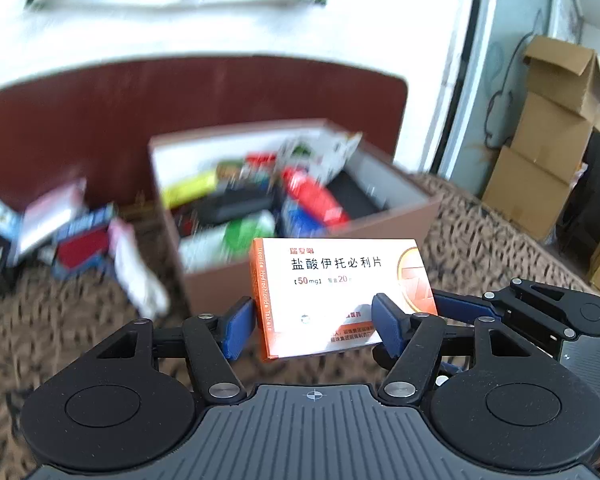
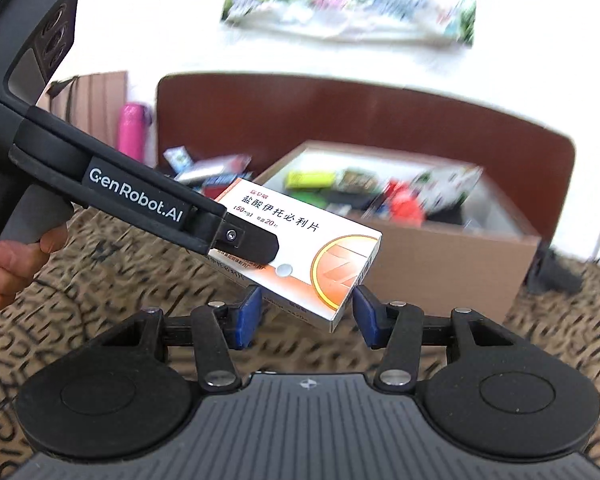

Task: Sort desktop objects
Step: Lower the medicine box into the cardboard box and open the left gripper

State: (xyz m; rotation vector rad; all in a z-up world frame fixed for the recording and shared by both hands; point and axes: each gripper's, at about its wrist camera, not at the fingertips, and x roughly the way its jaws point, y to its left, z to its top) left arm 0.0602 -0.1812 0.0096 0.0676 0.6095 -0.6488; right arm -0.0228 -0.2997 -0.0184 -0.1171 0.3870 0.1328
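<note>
My left gripper (image 1: 314,326) is shut on a white and orange medicine box (image 1: 332,292) and holds it in the air, in front of an open cardboard box (image 1: 396,220) full of packets. In the right wrist view the same medicine box (image 2: 324,256) hangs from the left gripper's fingers (image 2: 256,244), and its lower right corner sits between my right gripper's blue pads (image 2: 366,312). My right gripper (image 2: 306,314) is open around that corner; I cannot tell if it touches. The cardboard box (image 2: 440,264) stands just behind.
A pile of loose packets and small boxes (image 1: 72,232) lies left of the cardboard box on a leopard-patterned cover (image 1: 480,236). A dark red headboard (image 1: 180,96) stands behind. Stacked cartons (image 1: 548,136) are at the far right. A pink bottle (image 2: 134,128) stands at the back left.
</note>
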